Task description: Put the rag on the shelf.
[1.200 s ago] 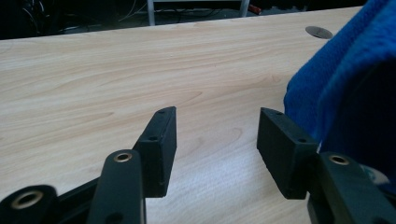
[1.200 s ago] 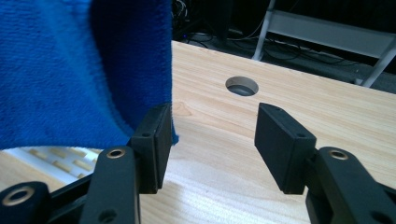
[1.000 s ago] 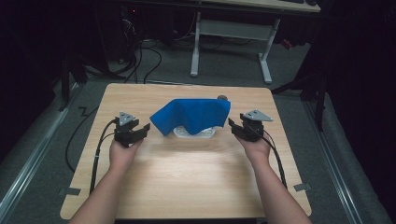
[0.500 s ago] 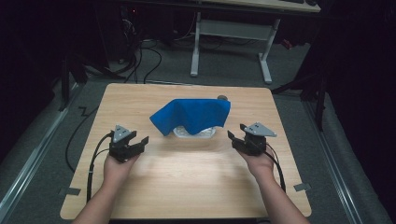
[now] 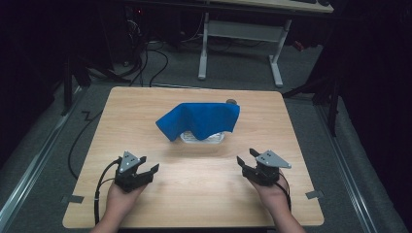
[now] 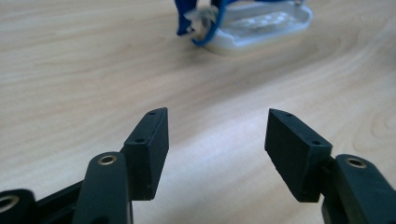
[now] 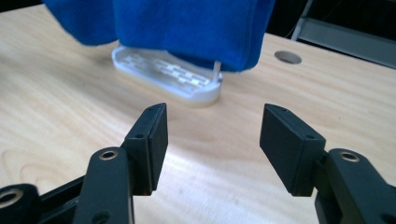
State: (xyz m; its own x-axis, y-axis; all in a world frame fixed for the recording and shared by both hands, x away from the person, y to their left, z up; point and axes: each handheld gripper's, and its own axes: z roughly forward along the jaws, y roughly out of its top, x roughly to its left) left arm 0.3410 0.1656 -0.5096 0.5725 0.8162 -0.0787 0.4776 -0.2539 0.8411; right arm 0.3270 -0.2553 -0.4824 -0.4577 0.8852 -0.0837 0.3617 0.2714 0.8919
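From the high view, a pale wooden bench carries a white plastic rack at its middle, with a blue cloth draped over it like a tent. The left gripper sits near the rack's front left and the right gripper near its front right, both well apart from it, each with its jaws spread wide and empty.

In the left gripper view, the jaws stand wide apart over bare wood; the white plastic rack lies ahead, a blue cloth edge hanging beside it.

In the right gripper view, the jaws gape, holding nothing. The blue cloth hangs over the white plastic rack; a round hole lies behind the rack. No writing is readable.
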